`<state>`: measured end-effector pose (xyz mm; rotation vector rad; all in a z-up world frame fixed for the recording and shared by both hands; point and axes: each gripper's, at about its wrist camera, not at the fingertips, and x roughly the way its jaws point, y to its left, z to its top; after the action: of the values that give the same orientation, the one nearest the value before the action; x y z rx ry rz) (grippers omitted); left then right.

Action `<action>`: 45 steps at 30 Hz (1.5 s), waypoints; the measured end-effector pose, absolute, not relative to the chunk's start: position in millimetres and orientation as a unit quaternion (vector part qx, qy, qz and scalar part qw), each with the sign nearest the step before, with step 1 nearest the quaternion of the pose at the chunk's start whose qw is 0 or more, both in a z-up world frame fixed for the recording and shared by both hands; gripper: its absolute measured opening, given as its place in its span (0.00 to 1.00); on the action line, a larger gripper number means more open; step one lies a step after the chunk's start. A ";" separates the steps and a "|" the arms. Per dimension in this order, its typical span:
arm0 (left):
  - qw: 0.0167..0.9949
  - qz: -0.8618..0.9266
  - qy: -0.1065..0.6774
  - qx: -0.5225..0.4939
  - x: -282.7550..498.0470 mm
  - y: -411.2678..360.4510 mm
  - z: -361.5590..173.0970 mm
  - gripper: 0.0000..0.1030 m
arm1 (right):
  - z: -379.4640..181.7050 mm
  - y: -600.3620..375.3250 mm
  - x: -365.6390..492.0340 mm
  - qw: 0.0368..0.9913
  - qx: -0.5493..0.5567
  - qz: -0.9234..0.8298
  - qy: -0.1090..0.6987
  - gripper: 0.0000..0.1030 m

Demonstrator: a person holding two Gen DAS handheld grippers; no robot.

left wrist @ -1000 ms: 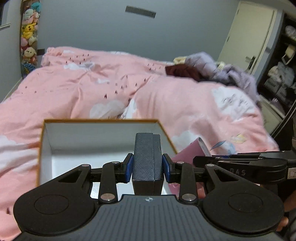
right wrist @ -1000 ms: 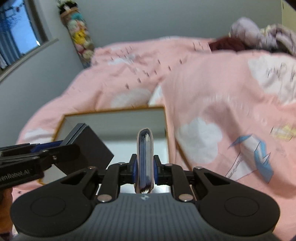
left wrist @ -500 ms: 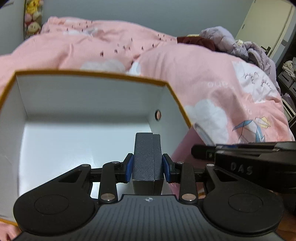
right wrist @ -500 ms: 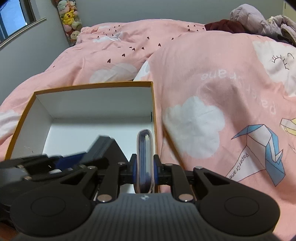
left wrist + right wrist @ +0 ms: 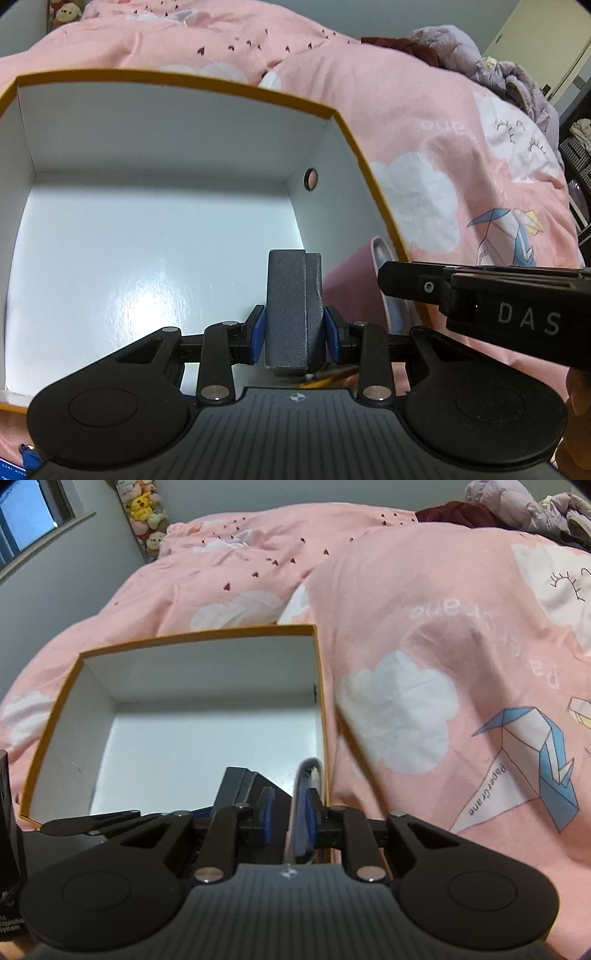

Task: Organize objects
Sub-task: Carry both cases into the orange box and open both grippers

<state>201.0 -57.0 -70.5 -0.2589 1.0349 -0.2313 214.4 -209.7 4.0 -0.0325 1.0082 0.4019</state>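
Observation:
An open box with white walls and an orange rim (image 5: pixel 177 88) lies on the bed, also seen from the right wrist as the box (image 5: pixel 199 635). My left gripper (image 5: pixel 293 332) is shut on a dark grey textured case (image 5: pixel 288 295), held upright low inside the box near its right wall. That case (image 5: pixel 243 786) shows left of my right gripper (image 5: pixel 290 818), which is shut on a thin pink booklet (image 5: pixel 304 786). The booklet leans to the right at the rim of the box's right wall. From the left, the booklet (image 5: pixel 380 254) and right gripper (image 5: pixel 402 280) sit beside that wall.
A pink duvet (image 5: pixel 424 635) with clouds and a paper crane print covers the bed around the box. Crumpled clothes (image 5: pixel 509 74) lie at the far right. Plush toys (image 5: pixel 142 513) hang by the wall near a window. A hand (image 5: pixel 576 406) holds the right gripper.
Both grippers have sunk toward the box. The left one has carried the grey case down inside it. The booklet now leans right in the right jaws.

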 end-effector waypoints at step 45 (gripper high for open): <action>0.843 -0.162 0.484 -0.167 188.2 -38.2 -49.7 0.35 | 5.4 -263.4 148.8 0.896 0.090 0.163 0.403 0.56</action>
<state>188.2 -38.2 -49.7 -0.3527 1.0230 -0.3420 148.8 -263.4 5.4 0.1870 0.8353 0.3368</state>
